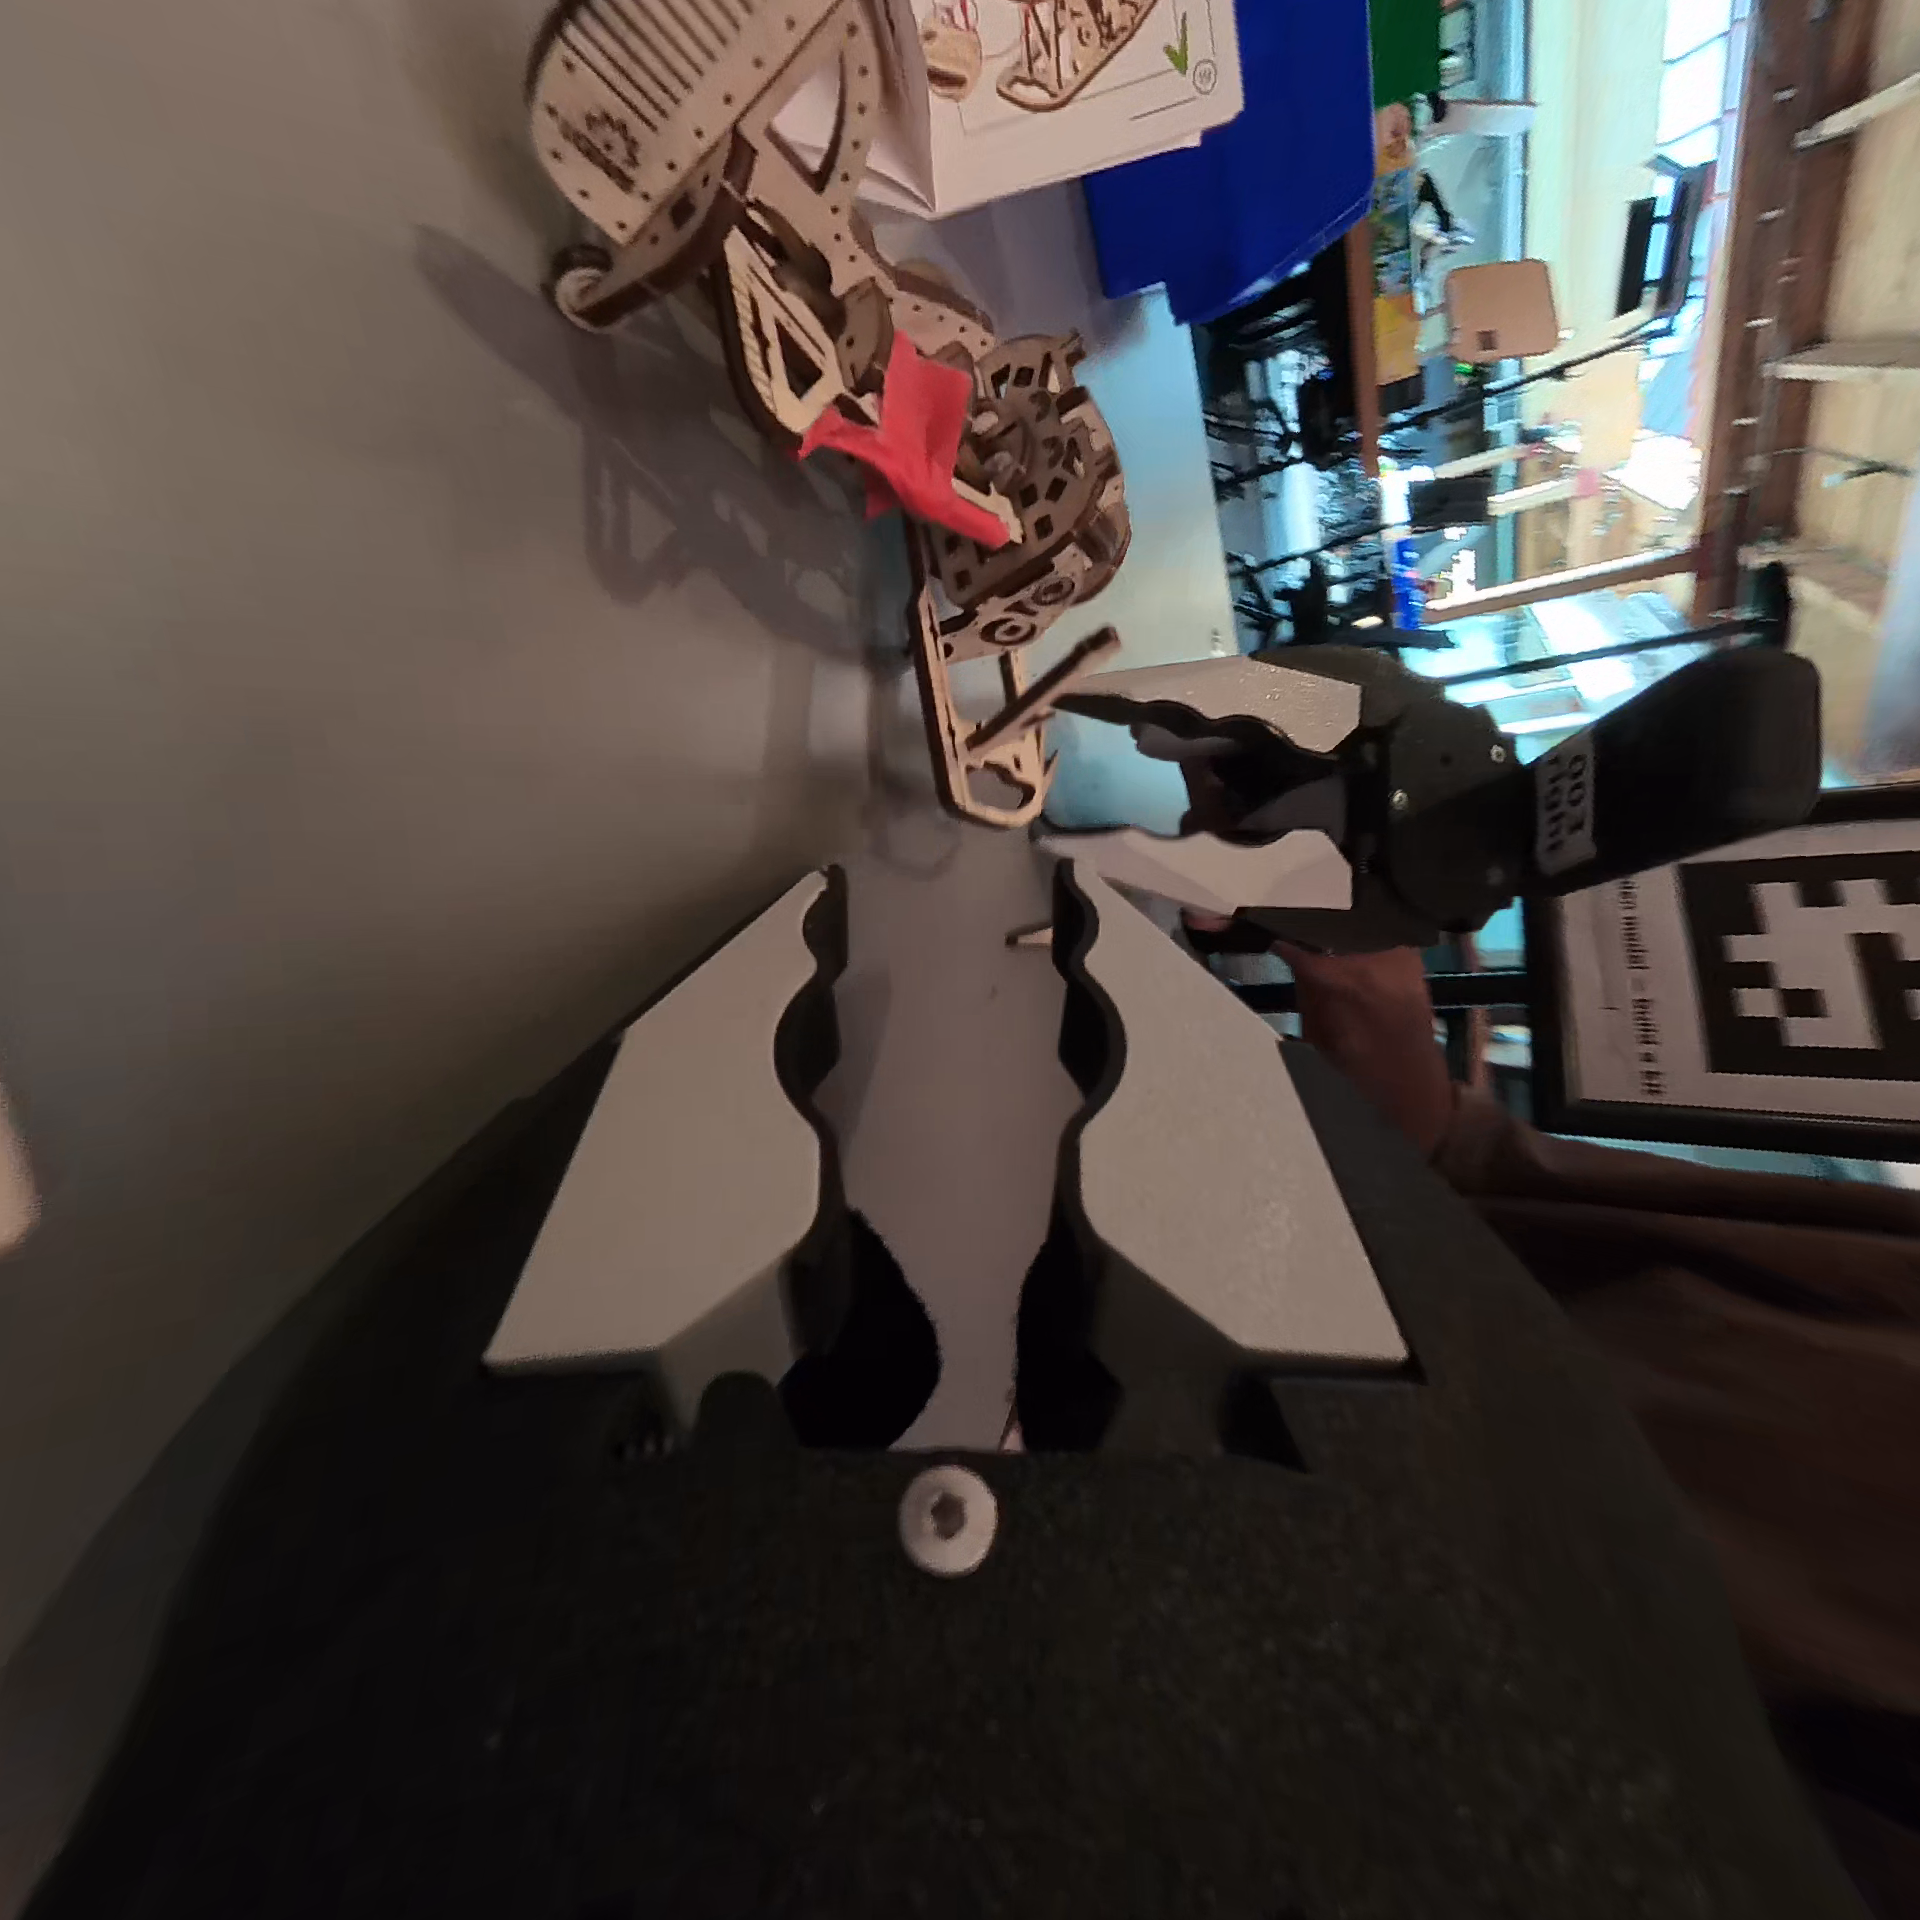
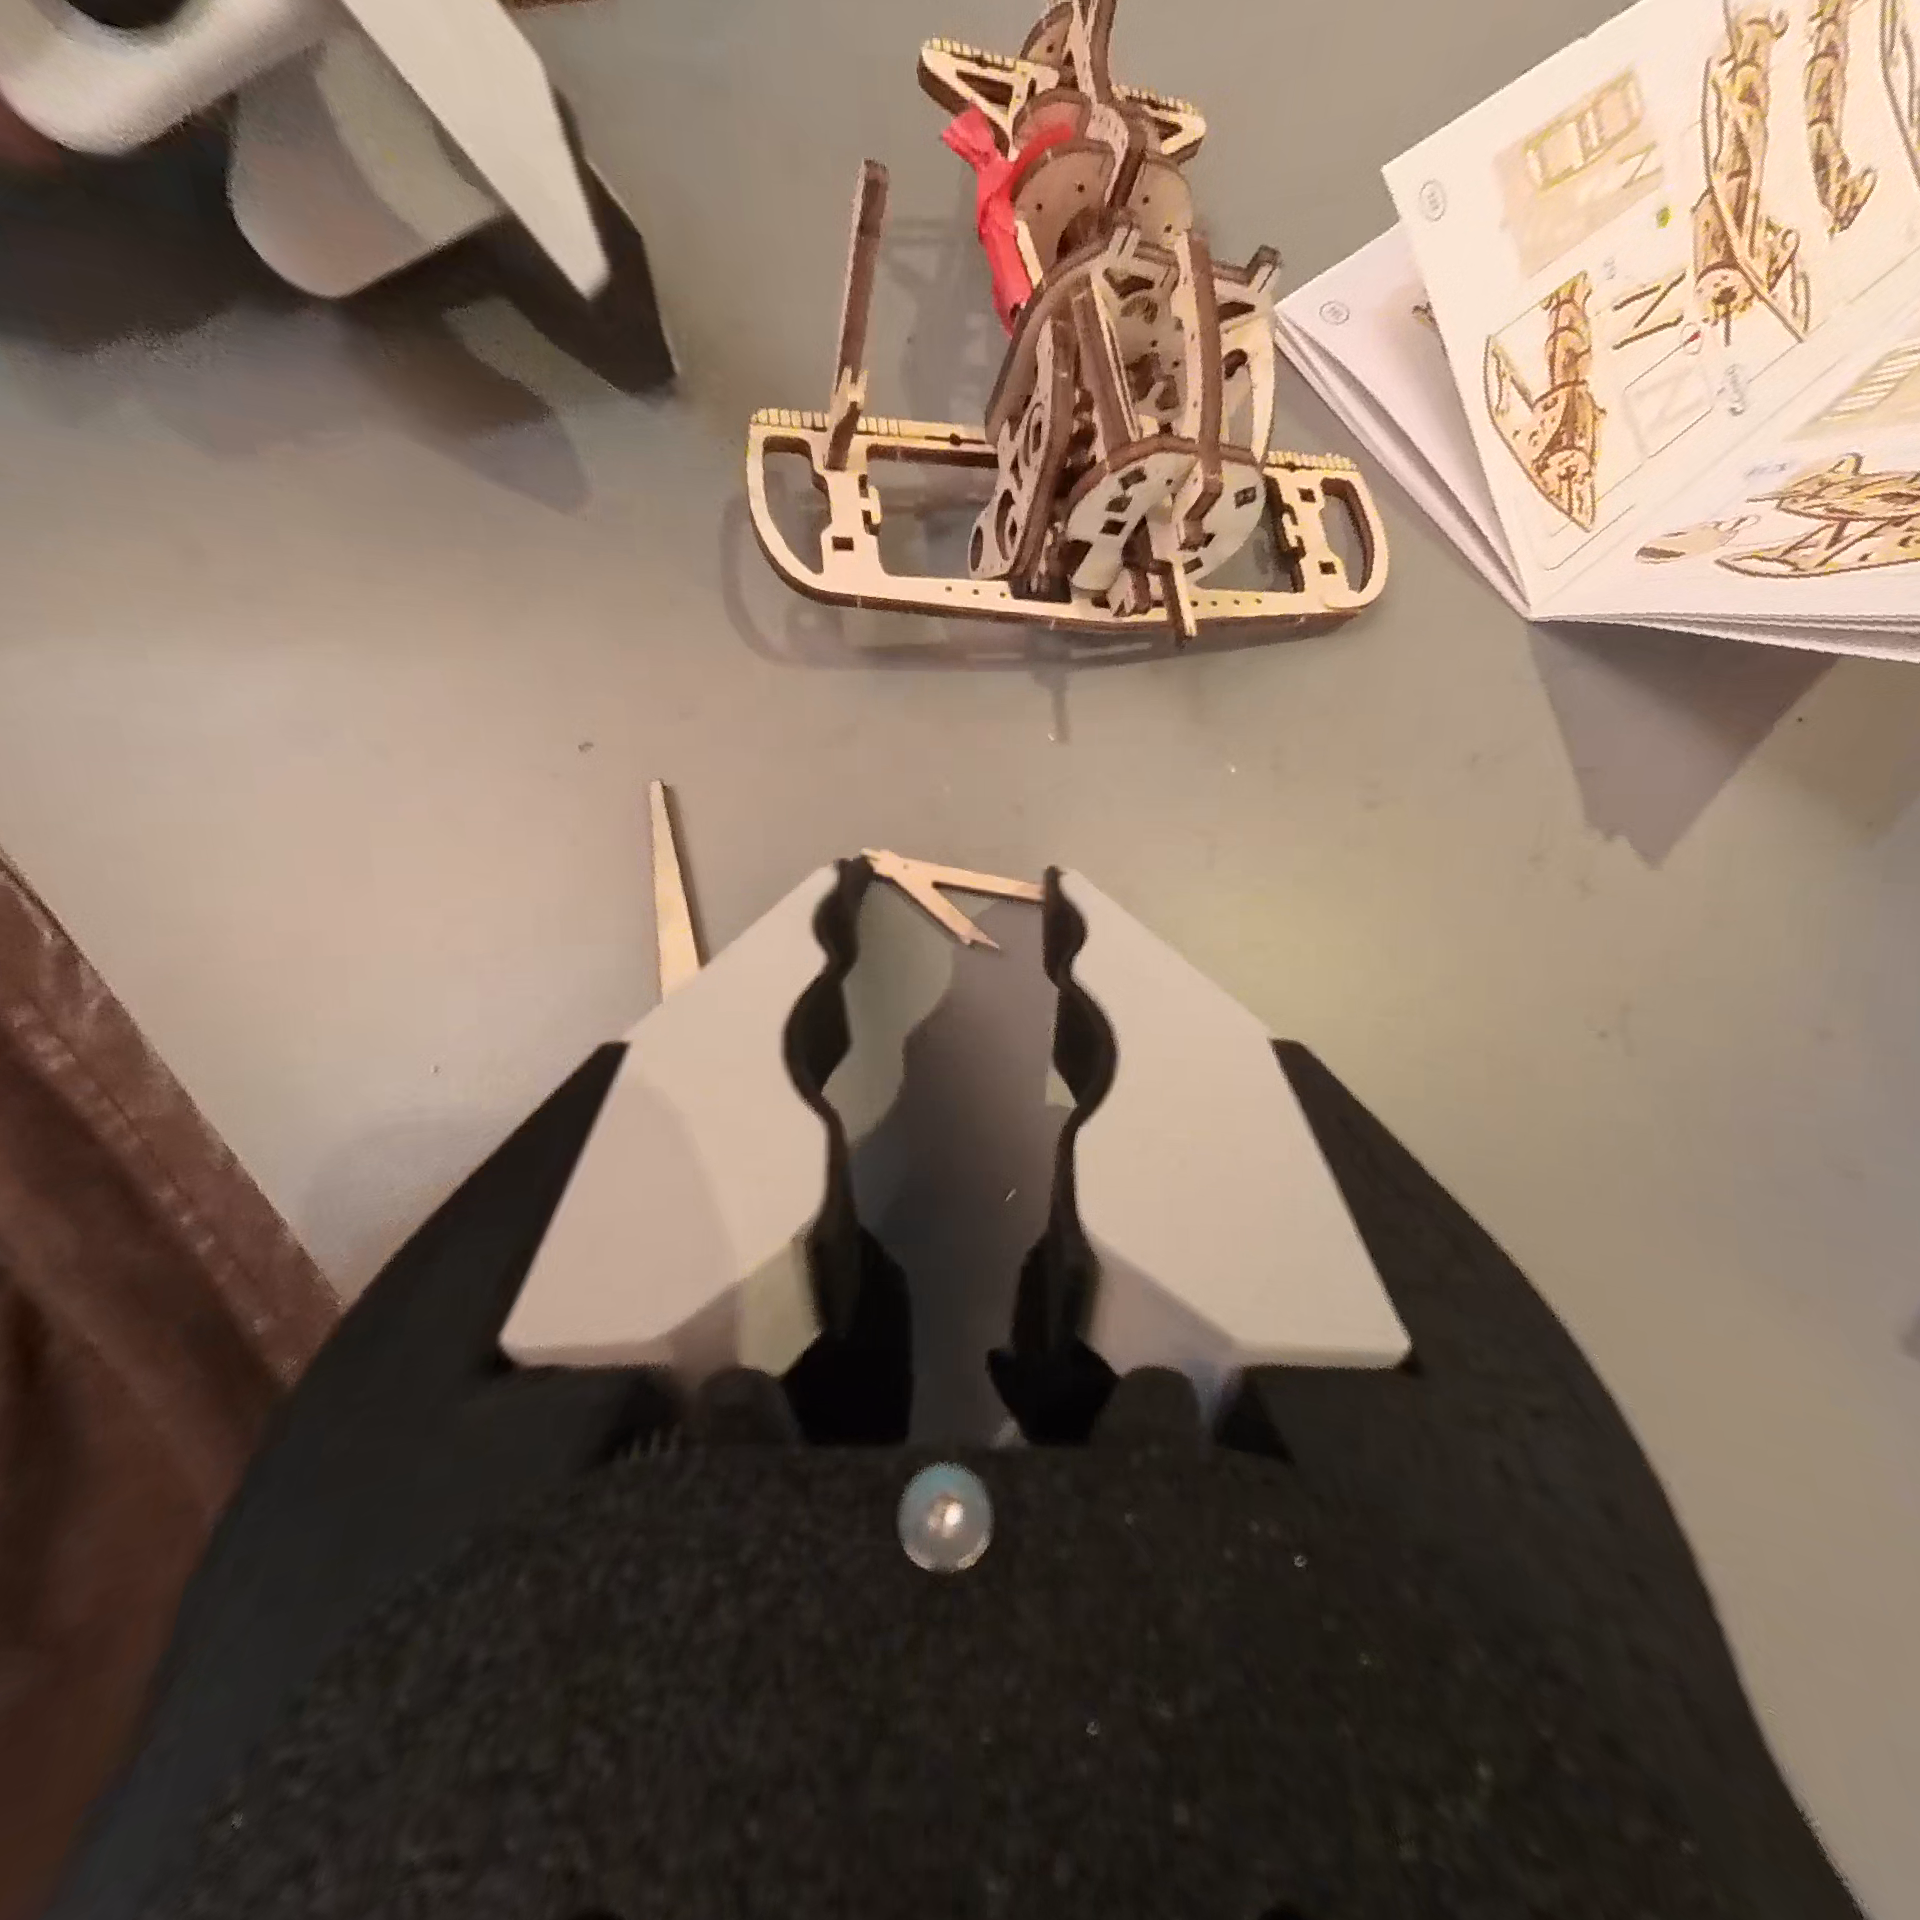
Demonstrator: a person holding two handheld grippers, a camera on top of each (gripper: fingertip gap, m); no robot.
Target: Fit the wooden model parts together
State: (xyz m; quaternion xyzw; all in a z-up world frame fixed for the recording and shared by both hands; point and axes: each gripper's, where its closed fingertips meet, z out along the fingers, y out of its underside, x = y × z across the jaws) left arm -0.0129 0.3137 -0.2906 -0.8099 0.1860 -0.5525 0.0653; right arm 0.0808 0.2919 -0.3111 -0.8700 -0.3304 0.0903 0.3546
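Note:
A partly built wooden plane model (image 2: 1081, 416) with a red paper strip (image 2: 987, 197) stands on the grey table (image 2: 312, 623). It also shows in the left wrist view (image 1: 935, 468). My right gripper (image 2: 951, 878) is open and low over the table, short of the model. A small forked wooden piece (image 2: 935, 894) lies between its fingertips. A thin wooden stick (image 2: 673, 894) lies beside its left finger. My left gripper (image 1: 945, 883) is open and empty, close to the model's wing end (image 1: 987, 748). The right gripper (image 1: 1055, 774) shows there beside that wing end.
An open instruction booklet (image 2: 1662, 343) lies right of the model. A blue bin (image 1: 1236, 145) and a white paper (image 1: 1081, 94) sit behind the model. A framed marker board (image 1: 1756, 966) stands at the right. A brown sleeve (image 2: 104, 1195) is at the left. The gap from one gripper's tips to the other's is roughly 11 cm.

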